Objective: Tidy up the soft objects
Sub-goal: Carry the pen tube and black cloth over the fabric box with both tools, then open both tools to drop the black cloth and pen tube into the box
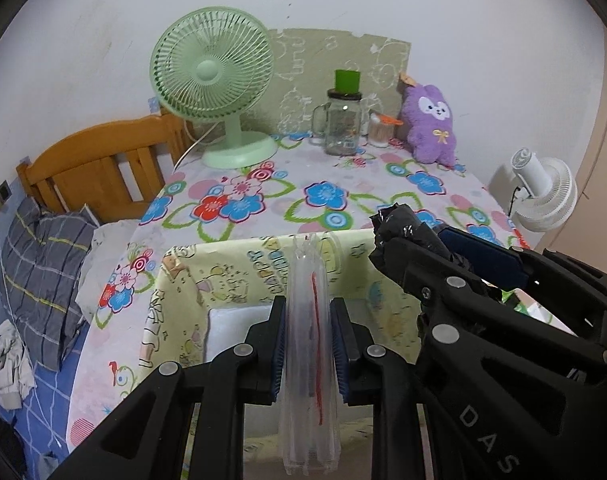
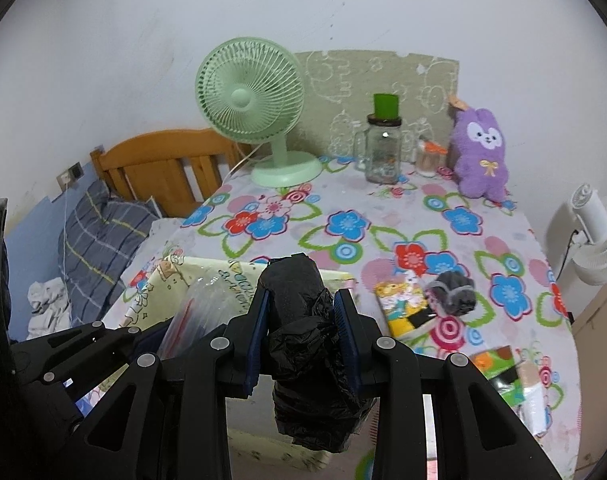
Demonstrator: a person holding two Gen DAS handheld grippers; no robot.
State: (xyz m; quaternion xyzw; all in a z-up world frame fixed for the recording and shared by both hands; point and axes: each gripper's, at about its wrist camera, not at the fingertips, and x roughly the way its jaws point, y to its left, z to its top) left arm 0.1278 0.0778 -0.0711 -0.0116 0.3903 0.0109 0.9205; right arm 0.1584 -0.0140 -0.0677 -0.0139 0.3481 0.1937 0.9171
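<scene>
The room has soft, even light and faint shadows. Both pictures bend round at the edges, with dark corners. Close things look blurry.

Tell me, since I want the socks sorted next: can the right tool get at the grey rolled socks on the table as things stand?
Probably not yet. The right tool is shut on a black plastic bag roll, so it must release that first. Otherwise the grey rolled socks lie uncovered on the table just to its right, partly resting on a yellow packet.

Floral-clothed table [image 2: 383,216]. At far edge: green fan [image 2: 259,120], jar [image 2: 383,152], small cup [image 2: 429,162], purple plush [image 2: 481,152]. Near front edge: yellow box [image 1: 207,280]. Toward right edge: grey roll [image 2: 453,294], packets [image 2: 407,304].
</scene>
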